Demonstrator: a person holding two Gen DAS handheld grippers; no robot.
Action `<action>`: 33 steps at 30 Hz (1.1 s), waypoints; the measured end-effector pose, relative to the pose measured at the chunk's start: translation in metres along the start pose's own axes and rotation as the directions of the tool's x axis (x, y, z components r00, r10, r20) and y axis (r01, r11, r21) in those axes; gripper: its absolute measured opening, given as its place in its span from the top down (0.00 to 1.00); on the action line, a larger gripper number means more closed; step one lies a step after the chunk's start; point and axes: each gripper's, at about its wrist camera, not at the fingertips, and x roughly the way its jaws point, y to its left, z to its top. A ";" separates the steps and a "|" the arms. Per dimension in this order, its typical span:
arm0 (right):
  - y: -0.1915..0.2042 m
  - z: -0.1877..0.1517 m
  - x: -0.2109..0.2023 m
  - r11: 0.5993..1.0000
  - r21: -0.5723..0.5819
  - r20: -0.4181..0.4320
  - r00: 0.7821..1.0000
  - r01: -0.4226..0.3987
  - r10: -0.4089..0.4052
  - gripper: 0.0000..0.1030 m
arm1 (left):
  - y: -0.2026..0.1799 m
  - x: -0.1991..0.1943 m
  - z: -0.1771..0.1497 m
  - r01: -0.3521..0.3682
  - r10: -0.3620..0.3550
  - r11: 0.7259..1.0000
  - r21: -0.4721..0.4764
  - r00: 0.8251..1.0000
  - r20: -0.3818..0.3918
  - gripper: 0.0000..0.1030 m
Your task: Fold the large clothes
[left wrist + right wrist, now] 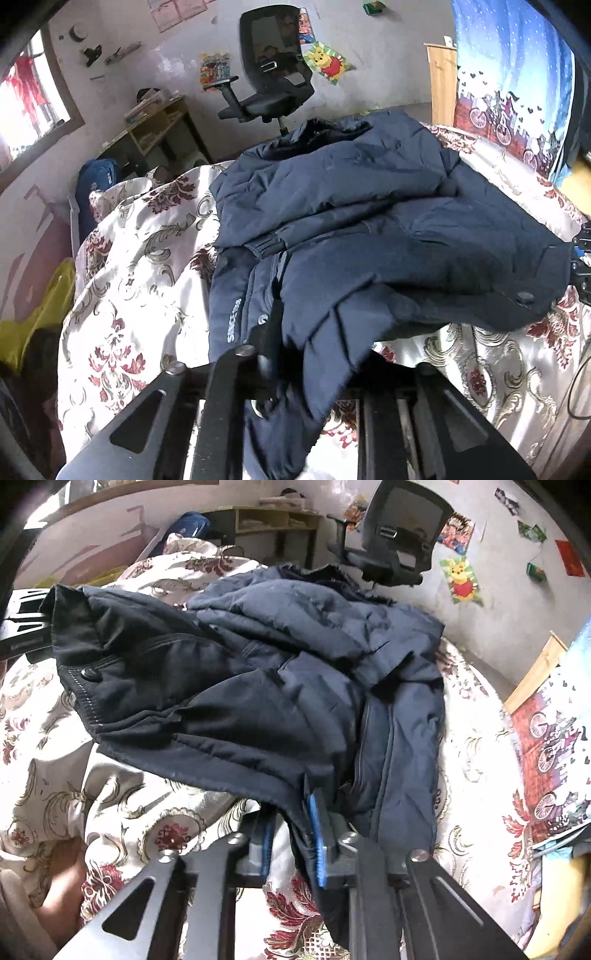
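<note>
A dark navy padded jacket [369, 221] lies crumpled on the floral bedspread [140, 280], its near hem lifted off the bed. My left gripper [291, 369] is shut on the hem near the "SINCE" lettering, and the fabric drapes over its fingers. At the far right edge, the right gripper [581, 258] holds the other corner. In the right wrist view the jacket [258, 672] stretches to the left, and my right gripper [293, 836] is shut on its edge between the blue pads [317, 845]. The left gripper [22, 620] shows at the far left, at the snap-button corner.
A black office chair [273, 70] stands beyond the bed by the poster-covered wall. A desk with shelves [159, 125] and a blue backpack [96, 184] are at the left. A blue printed curtain [517, 92] hangs at the right, and a yellow bag [37, 317] sits beside the bed.
</note>
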 end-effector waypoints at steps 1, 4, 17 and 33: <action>0.000 0.001 -0.003 1.000 0.010 0.012 1.000 0.005 -0.005 0.91 | 0.001 -0.002 -0.001 -0.004 0.004 1.000 0.000 1.000 0.004 0.88; -0.004 0.006 -0.022 0.998 0.061 0.086 0.996 0.025 -0.031 0.92 | 0.003 -0.015 -0.006 -0.017 0.018 1.000 -0.011 0.999 0.037 0.91; 0.000 0.022 -0.116 0.991 0.131 0.327 0.944 0.003 -0.046 0.94 | 0.026 -0.102 -0.011 -0.003 0.015 0.998 -0.068 0.983 0.182 0.93; -0.002 0.095 -0.140 0.993 0.049 0.422 0.899 0.109 -0.119 0.95 | 0.042 -0.102 0.064 -0.089 0.105 0.991 -0.100 0.981 0.164 0.93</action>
